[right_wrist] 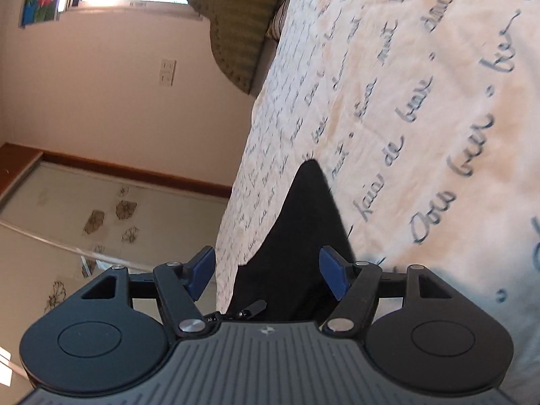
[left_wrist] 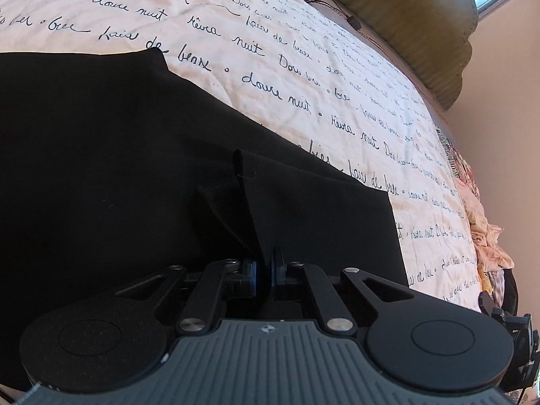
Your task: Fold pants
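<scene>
With the black pants (left_wrist: 118, 155) spread on the bed (left_wrist: 337, 77), your left claw (left_wrist: 264, 275) pinches a raised edge while your right claw (right_wrist: 266, 275) hangs wide; you seem mid-fold, so carry that edge across.

The pants (left_wrist: 101, 155) are lying spread over the bed's cover, black, matte and almost without visible detail. In the left wrist view they are filling the lower left, one straight edge running diagonally and ending in a squared corner. A ridge of the fabric is standing up in a narrow fold with a seam and a loose thread showing. In the right wrist view a pointed section of the pants (right_wrist: 303, 236) is tapering to a tip on the cover.
</scene>
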The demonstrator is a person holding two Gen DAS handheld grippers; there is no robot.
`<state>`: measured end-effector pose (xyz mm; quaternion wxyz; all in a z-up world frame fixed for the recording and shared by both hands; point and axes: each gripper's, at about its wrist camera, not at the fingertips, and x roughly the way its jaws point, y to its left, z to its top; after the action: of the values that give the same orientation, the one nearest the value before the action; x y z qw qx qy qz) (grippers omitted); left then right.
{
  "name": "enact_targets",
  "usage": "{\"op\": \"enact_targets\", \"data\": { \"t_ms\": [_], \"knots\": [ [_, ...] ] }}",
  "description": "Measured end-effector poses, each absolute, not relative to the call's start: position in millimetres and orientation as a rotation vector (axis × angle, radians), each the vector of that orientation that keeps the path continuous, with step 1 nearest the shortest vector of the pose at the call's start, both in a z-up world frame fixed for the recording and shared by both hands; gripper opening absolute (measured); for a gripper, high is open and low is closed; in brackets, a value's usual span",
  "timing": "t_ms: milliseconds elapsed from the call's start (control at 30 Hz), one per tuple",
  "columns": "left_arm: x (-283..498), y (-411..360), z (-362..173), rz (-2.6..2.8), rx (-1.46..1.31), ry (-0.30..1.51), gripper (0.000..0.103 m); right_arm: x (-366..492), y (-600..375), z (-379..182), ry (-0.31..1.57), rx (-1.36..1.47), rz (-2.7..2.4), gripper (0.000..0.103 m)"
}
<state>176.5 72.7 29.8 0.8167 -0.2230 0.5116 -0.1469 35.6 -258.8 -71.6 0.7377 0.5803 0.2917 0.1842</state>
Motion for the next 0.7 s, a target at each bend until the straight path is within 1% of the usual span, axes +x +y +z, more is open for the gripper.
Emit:
{"op": "enact_targets", "data": {
  "t_ms": [233, 367, 400, 467, 533, 600, 700],
  "knots": [
    [178, 77, 19, -0.33, -0.49, 1.093, 0.009, 67, -200, -55, 0.711, 1.16, 0.509, 0.069],
    [181, 81, 17, -0.343, -0.496, 1.089, 0.01, 87, -181, -59, 0.768, 1.121, 0.513, 0.068],
    [181, 82, 16, -0.347, -0.5, 1.089, 0.01, 91, -178, -62, 0.785, 1.092, 0.498, 0.07],
    [180, 84, 15, -0.351, -0.506, 1.088, 0.011, 97, -176, -77, 0.841, 1.063, 0.471, 0.067],
    [179, 85, 14, -0.358, -0.511, 1.085, 0.011, 91, -176, -79, 0.807, 1.054, 0.478, 0.067],
    [176, 87, 13, -0.365, -0.518, 1.082, 0.011, 88, -175, -75, 0.817, 1.029, 0.473, 0.067],
    [174, 92, 12, -0.379, -0.539, 1.076, 0.014, 87, -173, -73, 0.826, 1.016, 0.456, 0.067]
  ]
}}
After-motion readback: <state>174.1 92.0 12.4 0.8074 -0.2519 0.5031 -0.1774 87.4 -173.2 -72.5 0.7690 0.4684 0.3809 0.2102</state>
